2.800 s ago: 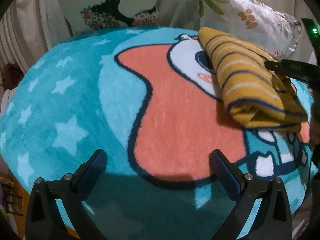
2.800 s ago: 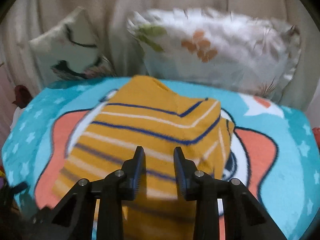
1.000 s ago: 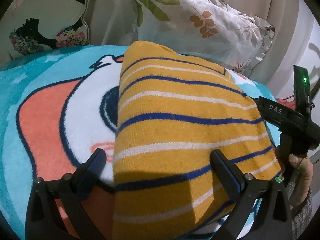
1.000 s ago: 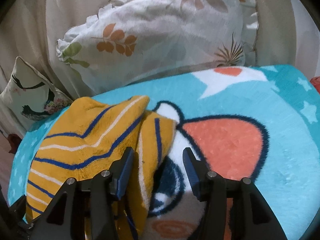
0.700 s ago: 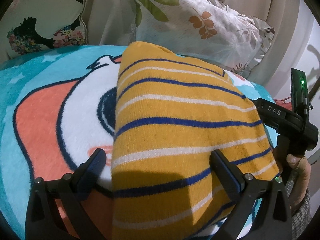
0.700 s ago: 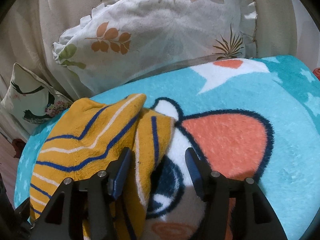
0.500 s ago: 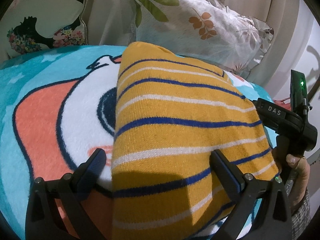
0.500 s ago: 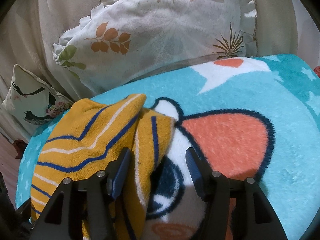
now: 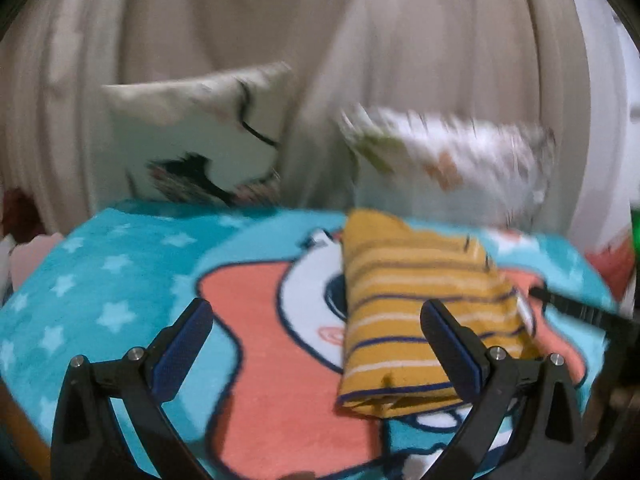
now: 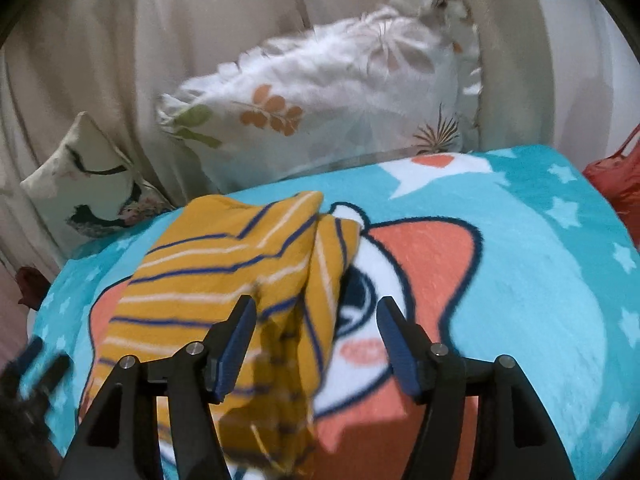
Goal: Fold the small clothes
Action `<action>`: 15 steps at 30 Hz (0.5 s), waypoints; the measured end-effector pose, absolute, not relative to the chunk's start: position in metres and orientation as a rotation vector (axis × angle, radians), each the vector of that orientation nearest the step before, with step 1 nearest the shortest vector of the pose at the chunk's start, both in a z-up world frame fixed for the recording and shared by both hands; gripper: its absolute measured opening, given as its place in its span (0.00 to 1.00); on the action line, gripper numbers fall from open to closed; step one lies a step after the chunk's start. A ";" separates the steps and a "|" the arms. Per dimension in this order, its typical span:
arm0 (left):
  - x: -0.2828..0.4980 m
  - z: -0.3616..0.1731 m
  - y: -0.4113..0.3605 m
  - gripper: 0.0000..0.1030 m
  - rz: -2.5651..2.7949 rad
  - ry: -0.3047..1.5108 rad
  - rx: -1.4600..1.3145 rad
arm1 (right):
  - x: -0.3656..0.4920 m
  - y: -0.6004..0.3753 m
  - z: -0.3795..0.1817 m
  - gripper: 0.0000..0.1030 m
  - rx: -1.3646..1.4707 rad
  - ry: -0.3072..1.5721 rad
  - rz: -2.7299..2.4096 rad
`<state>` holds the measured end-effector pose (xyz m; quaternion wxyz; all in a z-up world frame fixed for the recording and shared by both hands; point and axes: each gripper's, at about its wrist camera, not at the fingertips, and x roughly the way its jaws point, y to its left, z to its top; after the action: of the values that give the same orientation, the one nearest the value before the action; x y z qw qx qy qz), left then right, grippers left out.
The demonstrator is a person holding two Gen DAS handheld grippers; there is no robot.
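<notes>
A folded yellow garment with blue and white stripes (image 9: pixel 416 312) lies on the teal cartoon blanket (image 9: pixel 120 280). My left gripper (image 9: pixel 316 332) is open and empty, above the blanket; its right finger overlaps the garment's near edge in view. In the right wrist view the garment (image 10: pixel 224 280) lies left of centre. My right gripper (image 10: pixel 314 336) is open and empty, above the garment's right edge. The right gripper's tip also shows in the left wrist view (image 9: pixel 576 310), at the garment's right side.
Two printed pillows (image 10: pixel 320 108) (image 10: pixel 88 188) lean against the beige draped backrest (image 9: pixel 360 60) behind the blanket. A red object (image 10: pixel 616 180) sits past the blanket's right edge. The left gripper shows blurred at the lower left of the right wrist view (image 10: pixel 36 364).
Both grippers have pulled back and up from the garment, which now looks smaller and farther. My right gripper has opened wider. The garment stays folded on the blanket.
</notes>
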<state>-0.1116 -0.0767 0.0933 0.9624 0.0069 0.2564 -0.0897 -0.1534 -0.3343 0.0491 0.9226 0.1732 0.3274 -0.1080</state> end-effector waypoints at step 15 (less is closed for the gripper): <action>-0.153 0.106 -0.046 1.00 -0.154 0.553 0.009 | -0.210 -0.272 0.061 0.75 0.200 0.630 -0.227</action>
<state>-0.1527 -0.0460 0.1065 0.9591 0.0045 0.2726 -0.0761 -0.2096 -0.2718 0.0606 0.9395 0.0979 0.3087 -0.1113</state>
